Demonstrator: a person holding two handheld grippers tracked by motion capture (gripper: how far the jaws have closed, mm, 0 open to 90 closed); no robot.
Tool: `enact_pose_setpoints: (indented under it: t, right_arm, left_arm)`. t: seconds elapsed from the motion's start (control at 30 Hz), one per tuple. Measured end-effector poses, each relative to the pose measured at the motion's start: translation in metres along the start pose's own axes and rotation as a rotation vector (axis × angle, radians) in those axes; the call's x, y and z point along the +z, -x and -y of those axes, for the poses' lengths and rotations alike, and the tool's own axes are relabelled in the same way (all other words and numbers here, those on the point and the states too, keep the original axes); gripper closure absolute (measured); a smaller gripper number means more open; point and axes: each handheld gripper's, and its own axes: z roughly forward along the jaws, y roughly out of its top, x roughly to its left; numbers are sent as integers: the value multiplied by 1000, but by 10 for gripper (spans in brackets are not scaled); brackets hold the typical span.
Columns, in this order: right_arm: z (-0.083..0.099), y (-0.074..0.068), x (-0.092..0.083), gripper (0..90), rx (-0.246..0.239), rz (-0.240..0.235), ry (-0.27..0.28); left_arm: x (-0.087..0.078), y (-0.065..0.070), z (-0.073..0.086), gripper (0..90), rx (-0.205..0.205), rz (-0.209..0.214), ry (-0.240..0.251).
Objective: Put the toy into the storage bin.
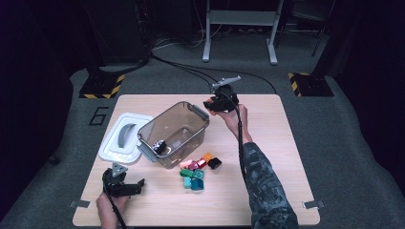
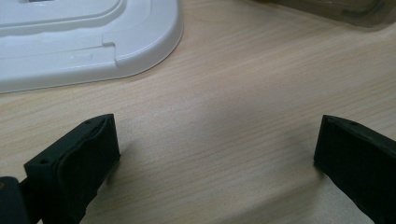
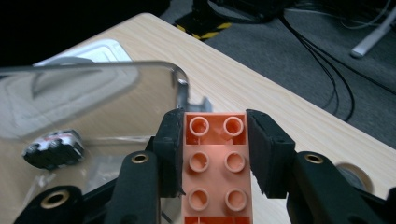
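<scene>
Clamped between my right hand-held gripper's jaws, the orange brick needs carrying fully over the clear bin's rim ahead before I release.

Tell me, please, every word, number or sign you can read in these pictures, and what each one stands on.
"6": a large dark numeral on the grey floor beside the table's far left corner.
The small black-and-white thing in the clear bin carries markings, too blurred to read.
The white lid, the orange brick and the coloured bricks show no lettering.
</scene>
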Motion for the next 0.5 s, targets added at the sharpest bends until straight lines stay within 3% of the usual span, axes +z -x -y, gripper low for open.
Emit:
enact_pose_setpoints:
  t: [0.2,0.5]
  right_arm:
    - [-11,-25,13,589,-54,-50,-1]
    - [-5,-54,34,589,-91,-115,-36]
  left_arm:
    - [0,0,0,0,2,1,-1]
    - [0,0,0,0,2,0,0]
